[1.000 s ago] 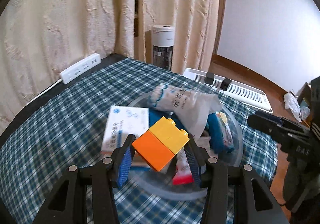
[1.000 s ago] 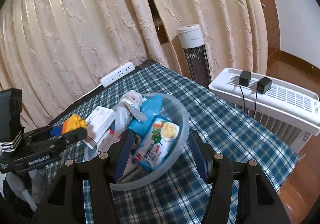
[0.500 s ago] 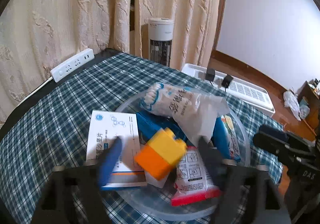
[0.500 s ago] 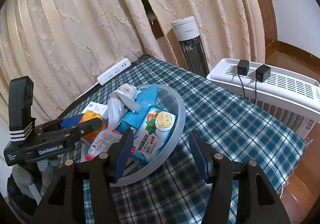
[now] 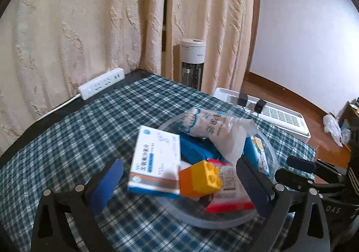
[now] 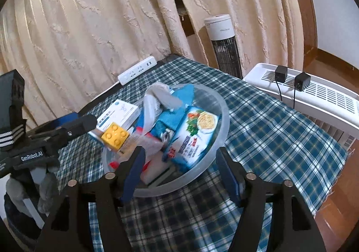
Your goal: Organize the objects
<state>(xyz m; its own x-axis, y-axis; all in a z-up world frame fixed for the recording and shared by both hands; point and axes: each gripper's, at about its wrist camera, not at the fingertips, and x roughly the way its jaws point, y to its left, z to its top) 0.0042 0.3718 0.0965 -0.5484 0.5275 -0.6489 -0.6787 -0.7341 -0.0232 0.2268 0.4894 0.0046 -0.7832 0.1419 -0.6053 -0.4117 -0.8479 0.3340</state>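
Toy brick [image 5: 199,179], orange below and yellow on top with four studs, lies at the near edge of the heap in a clear plastic bowl [image 5: 270,151] on a blue plaid tablecloth [image 5: 67,139]. Left to right in the left wrist view: a white power strip [image 5: 101,83] lies by the cream curtain [image 5: 89,16]; a white-and-blue medicine box [image 5: 157,160] printed with Chinese characters leans on the bowl's left rim, touching the brick; a red-and-white sachet [image 5: 228,193] lies beside the brick; a clear bag [image 5: 215,130] with blue Chinese lettering tops the pile. The left gripper [image 5: 179,186] has its jaws opening, spread very wide on either side of the brick, with neither pad touching it. From the right wrist view, that gripper's black body carries the label "GenRobot.AI". The right gripper [image 6: 180,175], jaws also opening, stands over the bowl's near rim gripping nothing; ahead of it lies a blue food packet [image 6: 195,135] picturing noodles and vegetables. Farther right stand a white tower heater [image 6: 223,45] and a white floor appliance [image 6: 314,94] bearing two black plug adapters.
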